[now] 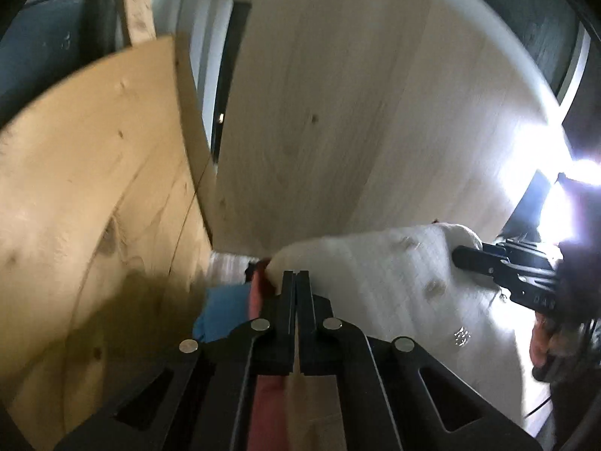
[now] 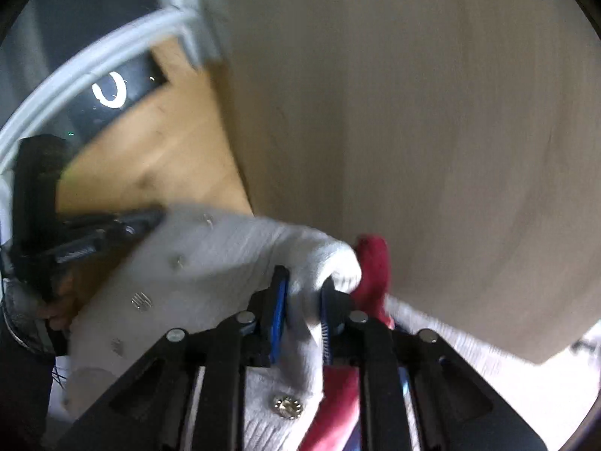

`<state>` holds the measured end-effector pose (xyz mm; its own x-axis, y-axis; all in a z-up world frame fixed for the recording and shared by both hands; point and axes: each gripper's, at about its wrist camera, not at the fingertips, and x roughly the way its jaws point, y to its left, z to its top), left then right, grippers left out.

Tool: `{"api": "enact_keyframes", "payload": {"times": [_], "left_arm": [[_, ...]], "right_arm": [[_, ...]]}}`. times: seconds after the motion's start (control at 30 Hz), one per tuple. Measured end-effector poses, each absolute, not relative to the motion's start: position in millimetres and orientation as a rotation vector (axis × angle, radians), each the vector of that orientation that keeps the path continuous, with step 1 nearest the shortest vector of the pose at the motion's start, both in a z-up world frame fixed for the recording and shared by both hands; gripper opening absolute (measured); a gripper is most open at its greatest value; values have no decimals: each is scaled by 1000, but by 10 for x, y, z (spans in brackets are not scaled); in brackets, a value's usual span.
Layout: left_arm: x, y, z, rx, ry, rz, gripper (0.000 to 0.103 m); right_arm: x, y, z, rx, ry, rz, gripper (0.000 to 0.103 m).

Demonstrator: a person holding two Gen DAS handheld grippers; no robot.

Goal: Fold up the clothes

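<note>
Above a pale wooden table [image 1: 338,112], both grippers, left [image 1: 296,274] and right [image 2: 304,282], clamped on a white knit garment [image 1: 394,263]

Pale tabletop [image 1: 338,112] ahead lies bare; the white knit garment [image 1: 394,282] spans between both grippers.

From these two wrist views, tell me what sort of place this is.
Probably a room in a home or workshop, though little shows. A pale round wooden table fills both views, a bare pine board stands beside it, and a white knit garment hangs between the grippers.
</note>
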<state>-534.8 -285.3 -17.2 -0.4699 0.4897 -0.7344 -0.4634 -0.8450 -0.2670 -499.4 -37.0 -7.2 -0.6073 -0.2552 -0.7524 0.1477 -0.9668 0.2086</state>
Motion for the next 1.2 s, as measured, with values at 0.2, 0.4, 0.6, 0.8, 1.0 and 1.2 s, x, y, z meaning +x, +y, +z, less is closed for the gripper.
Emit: {"api": "enact_keyframes", "payload": {"times": [0.2,0.4,0.6,0.8,1.0,1.2], "left_arm": [[-5193,-3033,242,-1111,-89,2311,11],[-4475,-3058,377,-1051,19,2271,22],[-4130,-2806,-175,-1154,167,2191,26],[-4093,-2950,-55,-1137,90,2250,29],[-3699,-3238,46,-1101,-7,2368,59],[-3228,-3214,-175,-1226,-12,2330,67]], "right_arm": [[-4667,-4,217,1127,-430,-2637,36],[-3935,-341,384,1025,-248,-2627,45],[-3561,-731,-53,1133,-63,-2603,47],[-3421,-783,-84,1211,-5,-2671,47],[-2750,-650,197,1109,-106,-2897,75],[-2258,-643,75,1235,-196,-2982,75]]}}
